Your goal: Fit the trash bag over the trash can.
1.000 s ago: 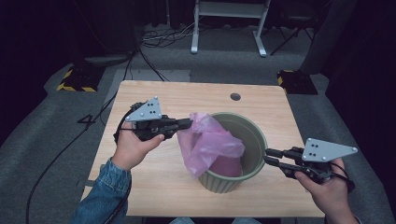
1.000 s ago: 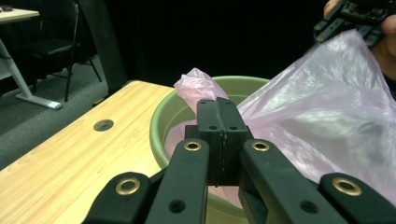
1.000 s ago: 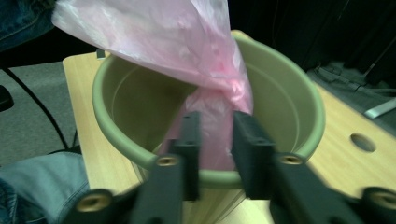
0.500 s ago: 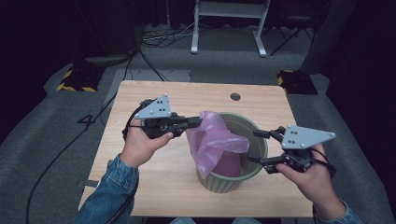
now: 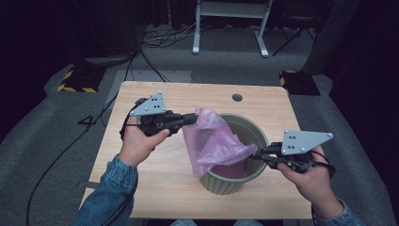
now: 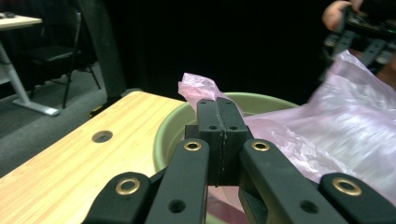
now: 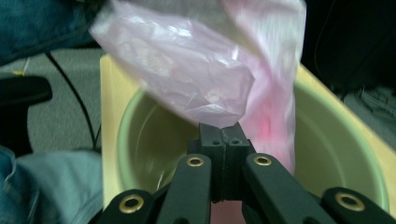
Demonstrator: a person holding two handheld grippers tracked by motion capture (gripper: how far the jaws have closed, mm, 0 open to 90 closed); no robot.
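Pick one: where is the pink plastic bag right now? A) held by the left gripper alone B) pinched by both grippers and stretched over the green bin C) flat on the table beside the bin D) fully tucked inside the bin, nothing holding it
B: the left gripper and the right gripper are each shut on an edge of the pink plastic bag, which spans the mouth of the green bin.
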